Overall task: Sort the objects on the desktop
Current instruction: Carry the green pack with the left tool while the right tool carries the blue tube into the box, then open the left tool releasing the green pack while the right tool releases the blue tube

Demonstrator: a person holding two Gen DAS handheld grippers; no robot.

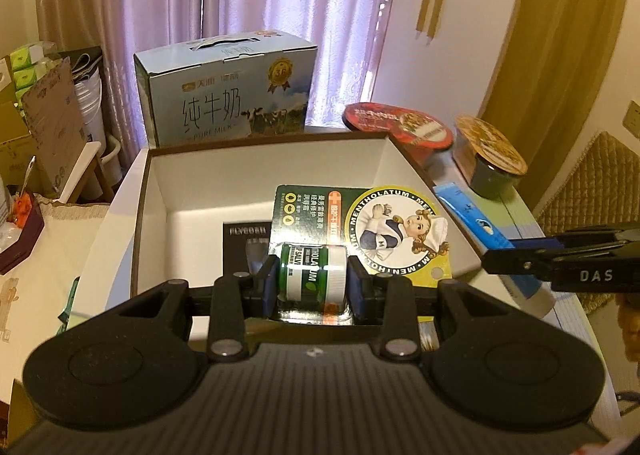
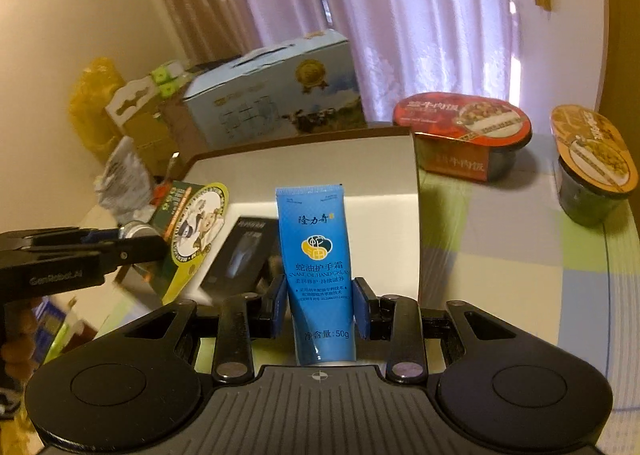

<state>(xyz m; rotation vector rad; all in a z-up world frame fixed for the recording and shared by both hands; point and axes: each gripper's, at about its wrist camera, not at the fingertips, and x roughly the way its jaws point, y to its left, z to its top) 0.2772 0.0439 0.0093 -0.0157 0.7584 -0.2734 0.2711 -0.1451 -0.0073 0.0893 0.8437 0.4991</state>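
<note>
While both claws hang over the white box (image 1: 152,191), left gripper (image 1: 313,279) clamped on Mentholatum pack (image 1: 360,231) & right gripper (image 2: 320,307) on hand-cream tube (image 2: 316,255), they're near enough to collide w/ each other or slip.

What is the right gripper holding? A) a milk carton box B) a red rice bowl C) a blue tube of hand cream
C: in the right wrist view the blue tube of hand cream stands clamped in the right gripper.
</note>
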